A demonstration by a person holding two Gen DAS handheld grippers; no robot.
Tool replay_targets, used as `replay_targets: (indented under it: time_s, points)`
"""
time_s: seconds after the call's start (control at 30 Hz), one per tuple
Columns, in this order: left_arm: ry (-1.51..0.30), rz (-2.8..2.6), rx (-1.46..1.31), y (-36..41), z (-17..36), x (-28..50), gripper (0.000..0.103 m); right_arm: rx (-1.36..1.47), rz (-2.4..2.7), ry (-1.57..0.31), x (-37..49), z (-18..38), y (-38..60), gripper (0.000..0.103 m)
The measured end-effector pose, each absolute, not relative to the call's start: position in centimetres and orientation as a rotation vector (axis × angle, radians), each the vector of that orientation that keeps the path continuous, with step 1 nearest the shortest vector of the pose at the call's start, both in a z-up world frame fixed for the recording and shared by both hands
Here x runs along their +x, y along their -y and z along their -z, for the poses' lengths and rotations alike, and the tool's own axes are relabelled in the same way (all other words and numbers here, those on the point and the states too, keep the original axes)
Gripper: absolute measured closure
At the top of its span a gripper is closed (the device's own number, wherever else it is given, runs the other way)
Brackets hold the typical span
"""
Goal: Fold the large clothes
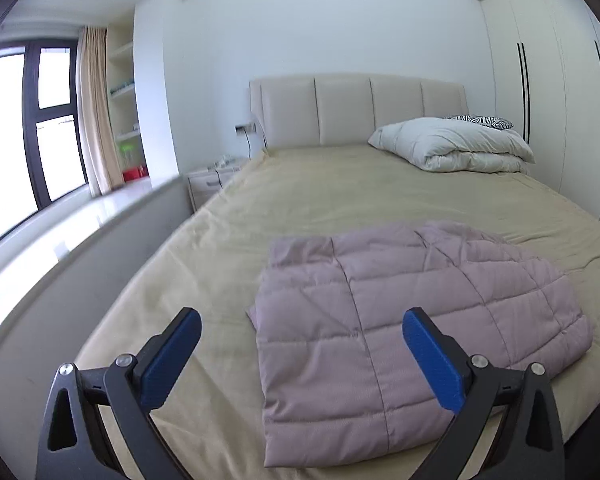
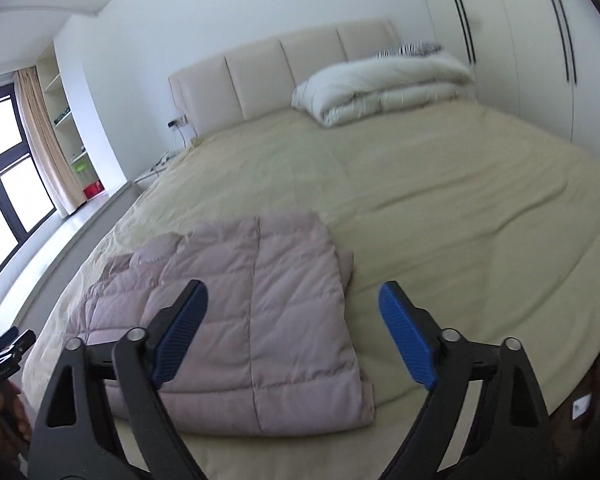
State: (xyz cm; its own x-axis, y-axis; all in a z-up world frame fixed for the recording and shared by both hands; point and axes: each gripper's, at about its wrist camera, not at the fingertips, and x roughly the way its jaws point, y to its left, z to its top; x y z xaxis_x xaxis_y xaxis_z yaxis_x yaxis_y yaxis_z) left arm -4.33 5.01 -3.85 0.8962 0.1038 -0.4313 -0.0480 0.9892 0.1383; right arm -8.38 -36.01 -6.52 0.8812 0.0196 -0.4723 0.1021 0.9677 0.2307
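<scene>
Evidently the pink quilted garment point(image 1: 400, 320), lying folded in the lower centre of both views on the beige bed point(image 1: 300, 200), wants only squaring, so the left gripper point(image 1: 300, 352) and right gripper point(image 2: 292, 328), both wide and empty, should descend gently on its near edge.

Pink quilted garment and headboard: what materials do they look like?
Folded pink quilted garment: likely padded, matte woven synthetic; stitched channels puff between the seams. Beige panelled headboard: smooth upholstery with a slight sheen and vertical seams, probably leather or faux leather; which one cannot be told.
</scene>
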Motion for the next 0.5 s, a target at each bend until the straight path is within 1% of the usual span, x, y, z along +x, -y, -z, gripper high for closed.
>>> replay_targets:
  time_s: [0.03,0.17,0.3,0.43,0.5]
  points:
    - [-0.432,-0.104,0.161,-4.3,3.2,-4.6,0.000,0.244,0.052,-0.441,-8.8,5.7,35.1,0.000]
    - [-0.380,-0.192,0.211,-2.5,1.0,-5.5,0.000,0.217,0.072,-0.390,-9.1,3.3,32.4,0.000]
    - [-0.444,-0.197,0.182,-1.8,-0.3,-5.3,0.000,0.158,0.045,-0.453,-8.9,1.2,29.9,0.000]
    - [-0.513,-0.175,0.066,-2.1,-0.7,-5.2,0.000,0.052,0.064,-0.374,-11.3,-0.5,26.9,0.000]
    - [-0.557,-0.171,0.040,-2.1,-0.4,-4.9,0.000,0.053,0.069,-0.341,-12.9,-1.2,26.2,0.000]
